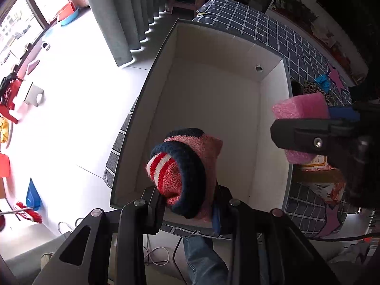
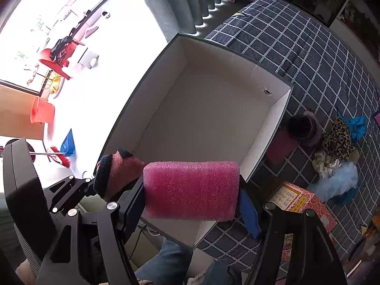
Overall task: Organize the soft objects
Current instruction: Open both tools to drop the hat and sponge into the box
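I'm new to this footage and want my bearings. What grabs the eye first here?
The big white-lined box on the checked cloth. Over its near edge, the left gripper clamps a rolled red-and-navy knit sock, and the right gripper clamps a pink foam block.

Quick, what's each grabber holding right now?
Left gripper: closed on the knitted sock, over the box.
Right gripper: closed on the pink foam block.

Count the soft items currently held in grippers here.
2. A rolled knit sock sits in the left gripper; a pink foam block sits in the right gripper. Both hang over the open box.
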Demonstrator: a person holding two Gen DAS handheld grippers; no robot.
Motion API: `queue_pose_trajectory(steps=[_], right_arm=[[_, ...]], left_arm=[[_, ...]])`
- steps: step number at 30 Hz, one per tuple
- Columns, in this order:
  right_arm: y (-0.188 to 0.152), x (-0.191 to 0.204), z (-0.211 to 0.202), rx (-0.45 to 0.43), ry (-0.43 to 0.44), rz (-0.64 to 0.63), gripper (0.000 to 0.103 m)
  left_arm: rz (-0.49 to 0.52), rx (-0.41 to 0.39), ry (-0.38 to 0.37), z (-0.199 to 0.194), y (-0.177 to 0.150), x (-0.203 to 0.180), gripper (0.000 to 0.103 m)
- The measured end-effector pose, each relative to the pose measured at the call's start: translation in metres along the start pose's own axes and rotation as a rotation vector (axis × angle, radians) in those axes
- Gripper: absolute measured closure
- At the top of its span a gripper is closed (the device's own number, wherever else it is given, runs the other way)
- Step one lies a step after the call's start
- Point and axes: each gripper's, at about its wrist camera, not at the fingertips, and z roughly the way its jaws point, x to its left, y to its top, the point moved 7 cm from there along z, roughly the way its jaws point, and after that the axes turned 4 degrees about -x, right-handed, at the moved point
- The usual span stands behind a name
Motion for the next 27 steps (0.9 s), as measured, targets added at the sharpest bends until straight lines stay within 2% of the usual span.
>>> queue_pose_trajectory(steps=[27], right_arm=[[0.001, -0.002, 0.002, 0.016, -0.010, 0.016, 0.032]], left_arm=[[0.019, 0.037, 0.023, 0.012, -0.007, -0.003, 0.069]])
